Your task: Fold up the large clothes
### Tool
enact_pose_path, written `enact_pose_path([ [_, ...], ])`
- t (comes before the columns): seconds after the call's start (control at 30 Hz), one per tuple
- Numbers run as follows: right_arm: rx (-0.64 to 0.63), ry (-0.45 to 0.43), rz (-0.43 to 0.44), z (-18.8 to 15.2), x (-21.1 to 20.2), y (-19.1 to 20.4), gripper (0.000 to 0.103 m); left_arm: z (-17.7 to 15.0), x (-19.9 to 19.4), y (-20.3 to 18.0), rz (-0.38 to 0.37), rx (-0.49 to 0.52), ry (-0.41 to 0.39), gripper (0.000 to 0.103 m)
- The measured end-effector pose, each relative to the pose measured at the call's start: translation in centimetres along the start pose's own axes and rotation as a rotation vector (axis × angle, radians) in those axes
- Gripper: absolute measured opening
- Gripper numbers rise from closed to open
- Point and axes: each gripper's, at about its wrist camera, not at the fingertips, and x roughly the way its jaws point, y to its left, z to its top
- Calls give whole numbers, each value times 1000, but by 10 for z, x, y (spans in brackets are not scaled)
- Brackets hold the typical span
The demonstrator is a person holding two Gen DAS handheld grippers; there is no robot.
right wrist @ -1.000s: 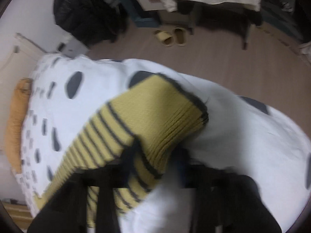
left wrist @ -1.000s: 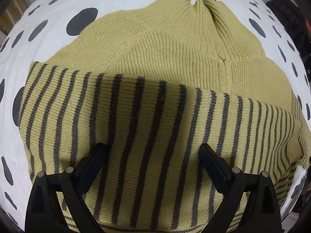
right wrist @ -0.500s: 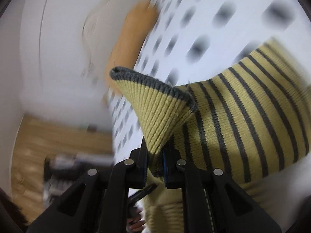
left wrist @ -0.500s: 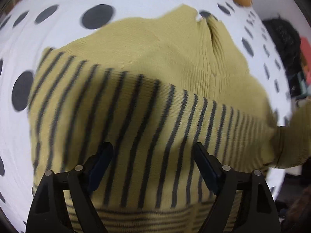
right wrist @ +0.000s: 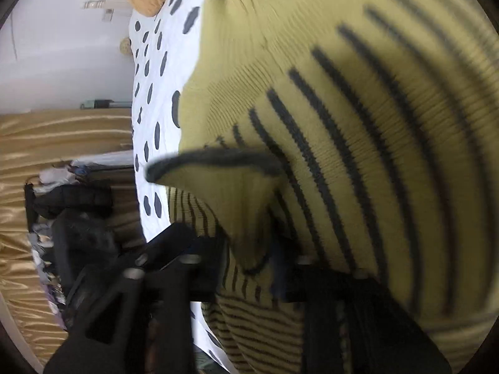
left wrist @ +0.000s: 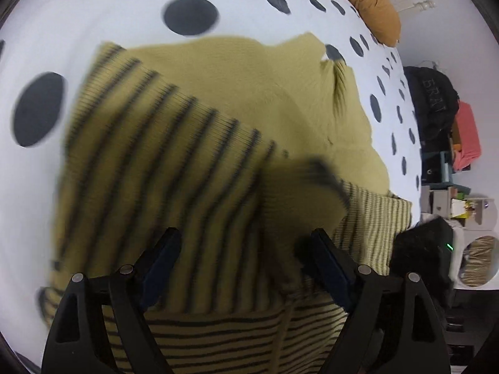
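Sweater [left wrist: 193, 168] lies on a bed [left wrist: 131, 6] with a white cover with dark dots. It is olive-yellow, with thin dark stripes on its lower part and plain knit at the top, where the collar [left wrist: 338, 84] points toward an orange pillow [left wrist: 374, 3]. The striped part is folded over the plain body, and its edge runs across the middle of the left wrist view.

The left gripper [left wrist: 246, 258] hangs over the striped fold with its jaws wide apart. Nothing is between the pads; the cloth is under them, and the pictures do not show if the fingertips [left wrist: 165, 249] touch it.

The right gripper [right wrist: 249, 243] is at the near right side of the sweater. A sleeve cuff [right wrist: 218, 168] with a dark rim stands up between its fingers [right wrist: 174, 243]. The jaws are opening, and the pads do not press on the cuff any more, though the cuff is between them. The picture is blurred here, so the exact gap is hard to see. In the left wrist view the same cuff [left wrist: 308, 174] shows as a blurred dark-edged flap over the striped part.

Beside the bed, at the wall, stand a black bag [left wrist: 433, 93] and a pink thing [left wrist: 467, 137]. In the right wrist view a gold curtain [right wrist: 62, 137] hangs at the left.
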Motion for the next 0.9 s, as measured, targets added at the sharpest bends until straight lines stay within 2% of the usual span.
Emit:
enact_pose_path([
  [0.03, -36, -12, -54, -6, -9, 5, 50, -1, 3, -7, -10, -3, -5, 86],
  [0.07, -63, -19, -73, -13, -16, 7, 58, 0, 8, -15, -3, 1, -3, 86],
  [0.1, -92, -20, -82, -18, -29, 8, 60, -2, 7, -22, 13, 16, -8, 86],
  [0.17, -102, -32, -105, -27, -54, 4, 60, -7, 9, -39, 91, 84, -29, 88],
  [0.27, -103, -73, -145, -37, -96, -2, 60, -12, 26, -53, 255, 153, -15, 88],
  [0.37, -105, -127, -199, -38, -121, -9, 60, -16, 26, -44, 361, 91, -27, 87],
  [0.43, -87, -152, -214, -37, -135, -15, 60, -23, 9, -27, 336, 6, -78, 88],
  [0.5, -75, -167, -210, -36, -143, -20, 60, -29, 7, -7, 234, -52, -57, 88],
  [0.53, -66, -176, -216, -35, -145, -20, 60, -30, 10, 1, 193, -60, -33, 88],
  [0.67, -61, -203, -211, -37, -157, -22, 60, -23, 12, -5, 143, 6, -45, 86],
  [0.7, -62, -212, -214, -38, -160, -21, 60, -20, 13, -9, 129, 20, -51, 80],
  [0.73, -59, -216, -221, -38, -158, -21, 60, -17, 16, -14, 137, 35, -58, 69],
  [0.77, -57, -217, -232, -38, -158, -22, 60, -14, 19, -15, 179, 43, -59, 29],
  [0.8, -55, -216, -246, -38, -158, -22, 60, -10, 23, -12, 203, 28, -38, 12],
  [0.83, -51, -217, -260, -37, -157, -21, 60, -8, 19, -4, 178, -10, -32, 12],
  [0.9, -52, -228, -287, -37, -158, -20, 60, -8, -4, 6, 142, -72, -86, 11],
])
